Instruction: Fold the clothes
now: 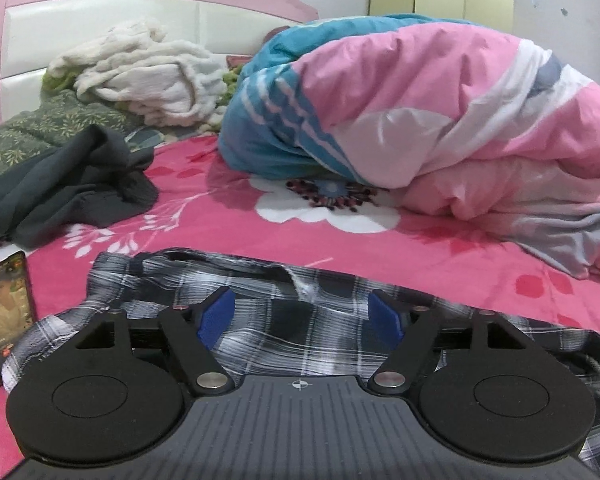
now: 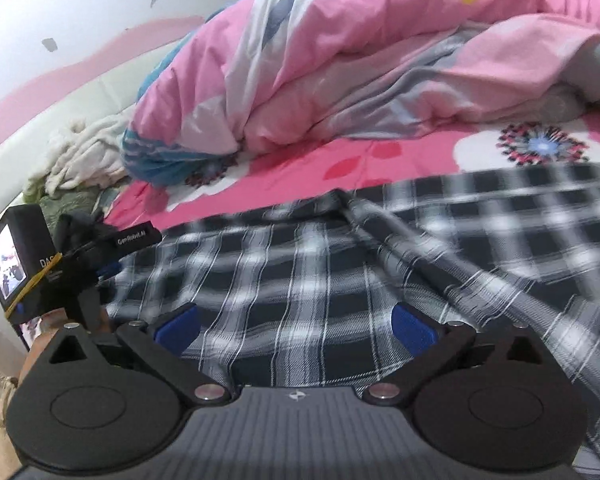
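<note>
Both my tongs are spread wide, nothing held. Left tongs (image 1: 298,316) and right tongs (image 2: 296,326) hover over the plaid shirt (image 2: 300,272), thin woven black-and-white check, rumpled flat on the fuzzy pink floral bed (image 1: 228,236). Ahead of the left tongs: a puffy pink-and-blue quilt (image 1: 420,112). Off left, a dark grey garment (image 1: 72,184) and a phone (image 1: 4,316).

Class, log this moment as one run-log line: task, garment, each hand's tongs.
task: fold clothes | plaid shirt: spread on bed | left tongs: open over shirt | right tongs: open over shirt | nothing gripped
</note>
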